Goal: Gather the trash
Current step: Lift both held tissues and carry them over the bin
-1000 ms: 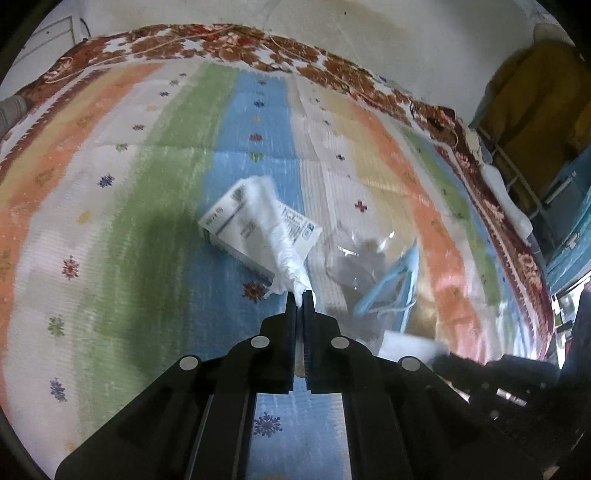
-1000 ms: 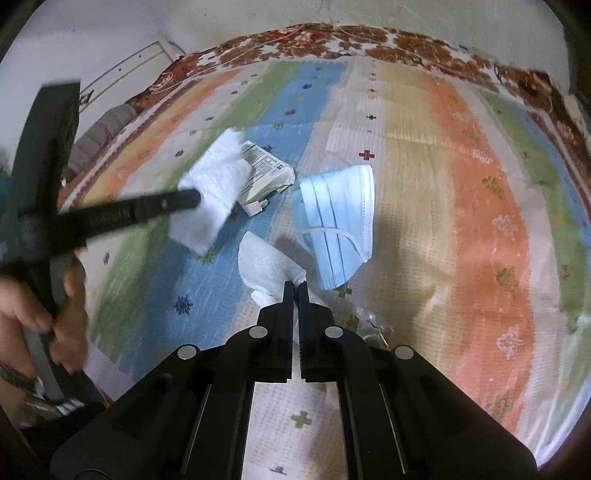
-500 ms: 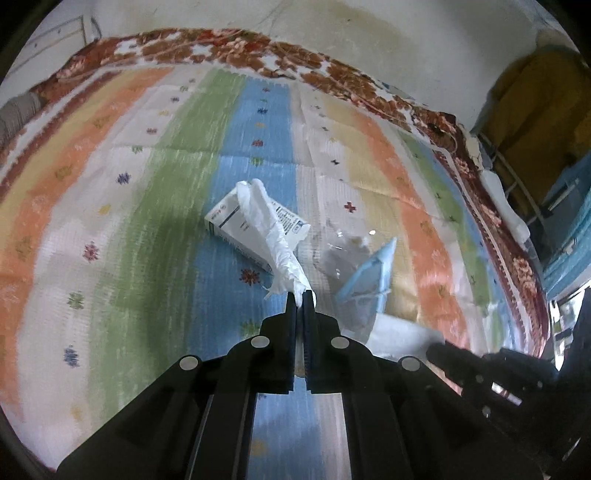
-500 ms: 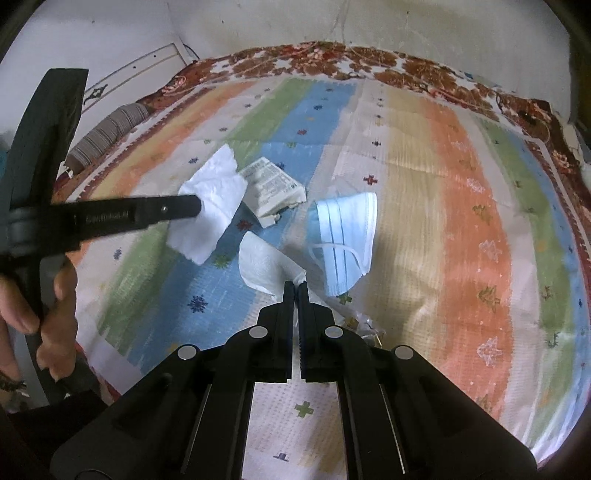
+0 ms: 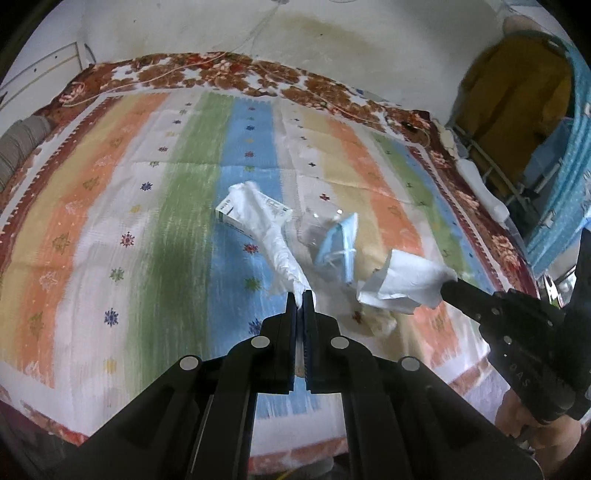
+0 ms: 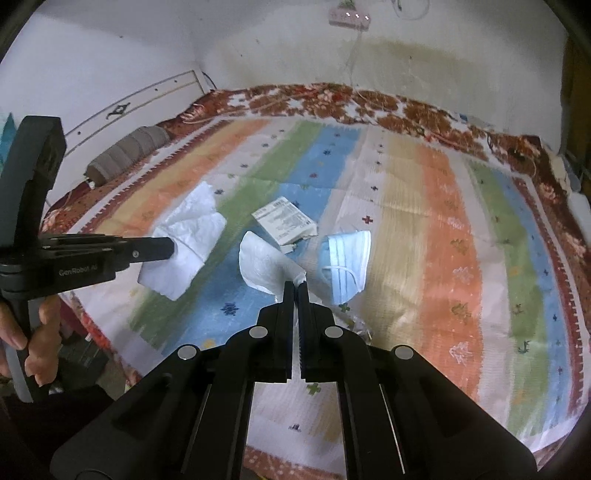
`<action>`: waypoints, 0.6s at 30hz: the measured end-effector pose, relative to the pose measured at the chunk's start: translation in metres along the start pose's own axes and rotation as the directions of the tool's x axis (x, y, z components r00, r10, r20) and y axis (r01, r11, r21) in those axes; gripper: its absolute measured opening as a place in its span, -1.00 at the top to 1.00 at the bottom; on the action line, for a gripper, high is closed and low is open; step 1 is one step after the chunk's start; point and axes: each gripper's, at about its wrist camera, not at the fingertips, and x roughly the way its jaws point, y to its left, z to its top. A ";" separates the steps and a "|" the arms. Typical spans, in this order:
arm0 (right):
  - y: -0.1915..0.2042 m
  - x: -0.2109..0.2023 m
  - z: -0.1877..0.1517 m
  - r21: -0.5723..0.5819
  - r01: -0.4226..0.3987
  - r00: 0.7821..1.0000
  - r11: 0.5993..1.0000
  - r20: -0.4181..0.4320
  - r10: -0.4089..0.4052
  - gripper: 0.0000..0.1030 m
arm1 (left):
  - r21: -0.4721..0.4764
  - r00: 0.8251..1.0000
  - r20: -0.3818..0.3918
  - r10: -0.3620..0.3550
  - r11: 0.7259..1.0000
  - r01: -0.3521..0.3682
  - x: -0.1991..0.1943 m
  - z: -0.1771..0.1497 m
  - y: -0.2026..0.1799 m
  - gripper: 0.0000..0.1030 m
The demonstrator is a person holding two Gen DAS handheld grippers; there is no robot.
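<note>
My left gripper [image 5: 303, 295] is shut on the end of a white tissue [image 5: 273, 236], which hangs above the striped bedspread [image 5: 177, 229]. My right gripper [image 6: 295, 286] is shut on a second crumpled white tissue [image 6: 262, 262], also lifted off the cloth. Each view shows the other gripper from the side: the right gripper [image 5: 445, 290] with its tissue [image 5: 402, 282], and the left gripper [image 6: 168, 248] with its tissue [image 6: 188, 240]. On the bedspread lie a printed packet [image 6: 286, 221], a blue face mask [image 6: 347, 266] and a clear plastic wrapper [image 5: 317, 229].
A grey rolled pillow [image 6: 122, 155] lies at the bed's far left corner. A yellow garment [image 5: 513, 85] and blue cloth [image 5: 576, 155] hang right of the bed. A power strip [image 6: 349, 16] is on the wall. A hand [image 6: 40, 332] grips the left handle.
Both grippers have risen and drawn back from the bedspread, each carrying its tissue. The right gripper's tissue now shows fully in the left wrist view. The packet, mask and wrapper stay put.
</note>
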 end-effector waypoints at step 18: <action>0.021 -0.096 -0.032 0.041 -0.039 0.993 0.998 0.116 0.034 0.97 | -0.074 0.989 0.046 -0.141 0.987 0.144 -0.079 -0.045 -0.026 0.96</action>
